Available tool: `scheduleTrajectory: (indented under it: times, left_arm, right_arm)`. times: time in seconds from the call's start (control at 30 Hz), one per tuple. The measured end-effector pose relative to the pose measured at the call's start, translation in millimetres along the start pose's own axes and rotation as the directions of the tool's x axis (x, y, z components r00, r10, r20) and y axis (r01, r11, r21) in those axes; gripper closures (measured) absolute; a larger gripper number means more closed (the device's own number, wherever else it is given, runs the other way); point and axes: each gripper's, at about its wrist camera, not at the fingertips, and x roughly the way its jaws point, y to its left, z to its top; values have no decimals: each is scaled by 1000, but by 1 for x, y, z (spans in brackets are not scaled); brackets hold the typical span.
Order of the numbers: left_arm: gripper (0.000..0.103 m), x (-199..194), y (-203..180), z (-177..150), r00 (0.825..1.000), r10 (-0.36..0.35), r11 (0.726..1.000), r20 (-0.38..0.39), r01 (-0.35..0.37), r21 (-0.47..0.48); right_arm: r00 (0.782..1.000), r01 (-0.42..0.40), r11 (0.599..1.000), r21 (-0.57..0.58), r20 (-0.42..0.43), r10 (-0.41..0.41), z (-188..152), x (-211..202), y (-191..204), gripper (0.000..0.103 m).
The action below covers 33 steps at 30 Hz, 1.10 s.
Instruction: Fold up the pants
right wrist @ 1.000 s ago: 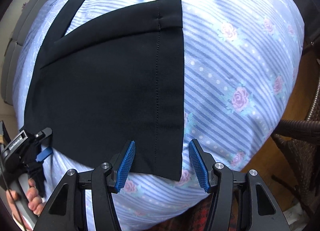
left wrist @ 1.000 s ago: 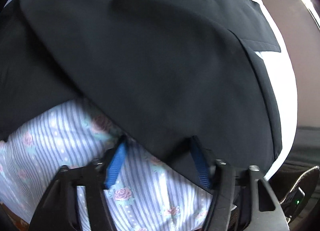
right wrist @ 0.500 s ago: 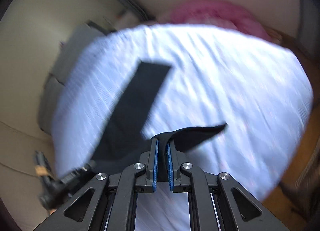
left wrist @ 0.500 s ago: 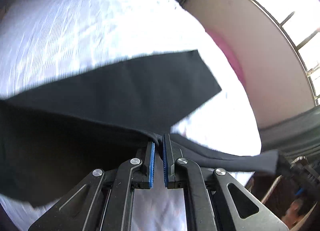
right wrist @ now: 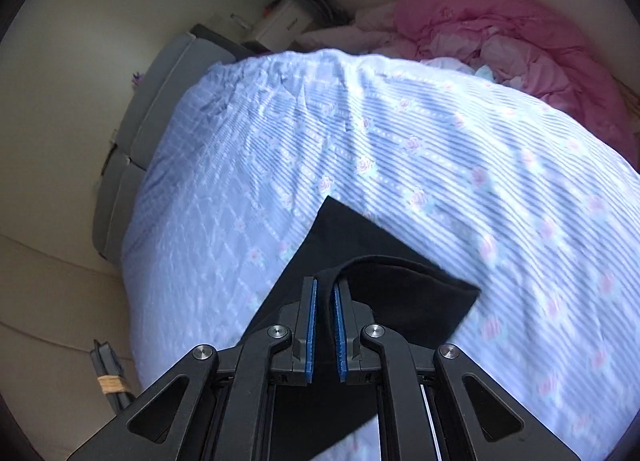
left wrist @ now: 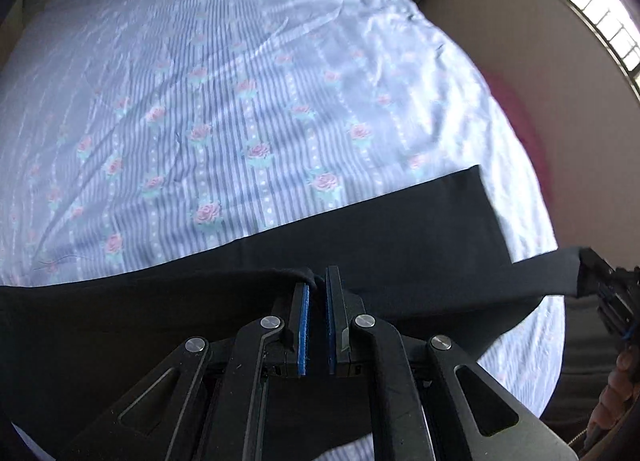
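Black fabric pants (left wrist: 400, 229) hang pinched in my left gripper (left wrist: 316, 293) and right gripper (right wrist: 324, 293), lifted clear of the floral striped bedsheet (left wrist: 240, 101) for folding.

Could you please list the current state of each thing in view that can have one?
Left gripper: shut on the black pants' edge.
Right gripper: shut on another edge of the pants.
Black pants: lifted at both pinched edges, the rest draped over the bed.
Floral bedsheet: spread out, lightly wrinkled.
Pink quilt: crumpled at the far end of the bed.
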Motion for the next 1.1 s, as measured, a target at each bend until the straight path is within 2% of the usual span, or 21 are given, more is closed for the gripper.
scheduleTrajectory:
  times: [0.13,0.23,0.3,0.33,0.37,0.4,0.43,0.47,0.5,0.53,0.6,0.7,0.77,0.87,0.93,1.03,1.1]
  left_arm:
    - [94,30,-3,7,997,65,998,-52,-64,16]
    - [94,39,-5,13,992,107,994,-65,-106,22]
    - [94,44,-1,22,990,114,993,-89,-116,-20]
    - [92,45,1,25,989,109,992,-101,-115,-47]
    - [91,44,2,29,989,106,991,-106,-113,-67]
    - [86,41,1,31,990,100,991,-98,-107,-77]
    - [76,35,-1,34,994,88,992,-69,-94,-79]
    - [68,22,-6,36,997,75,995,-7,-75,-65]
    - [52,13,-9,42,997,76,996,32,-75,-50]
    - [47,2,-15,44,994,83,996,71,-81,-32]
    - [47,-20,-26,42,990,79,997,120,-81,12]
    - [47,-53,-35,26,984,56,996,170,-67,57]
    - [45,-83,-37,0,978,44,996,203,-58,63]
    - [44,-125,-32,-38,973,26,998,230,-37,42]
    - [39,-152,-22,-63,967,26,999,254,-31,16]
    - [39,-188,5,-103,959,49,999,280,-47,-13]
    - [39,-213,28,-134,948,104,995,302,-97,-35]
  right_arm:
    - [997,62,995,-82,-41,-66,21,51,4,94]
    - [995,80,989,-122,-53,-87,27,69,6,93]
    - [993,105,984,-143,-35,-111,34,73,9,90]
    - [992,124,980,-157,-17,-129,39,73,11,82]
    - [988,153,972,-176,0,-155,44,70,15,66]
    - [986,165,968,-188,16,-165,49,65,18,59]
    - [985,173,964,-200,42,-168,51,57,21,56]
    - [983,182,959,-218,63,-172,53,48,24,56]
    - [981,192,952,-237,74,-180,53,41,28,56]
    - [979,200,946,-256,80,-186,51,32,32,56]
    - [980,195,936,-292,89,-177,45,16,38,56]
    - [983,181,913,-366,96,-156,25,-11,51,55]
    - [986,163,892,-422,99,-134,5,-33,63,51]
    - [993,110,863,-493,86,-78,-26,-59,83,46]
    - [998,63,835,-546,54,-40,-52,-74,98,46]
    - [1000,-9,783,-622,-5,7,-98,-95,121,46]
    - [998,-53,746,-664,-45,31,-133,-108,137,46]
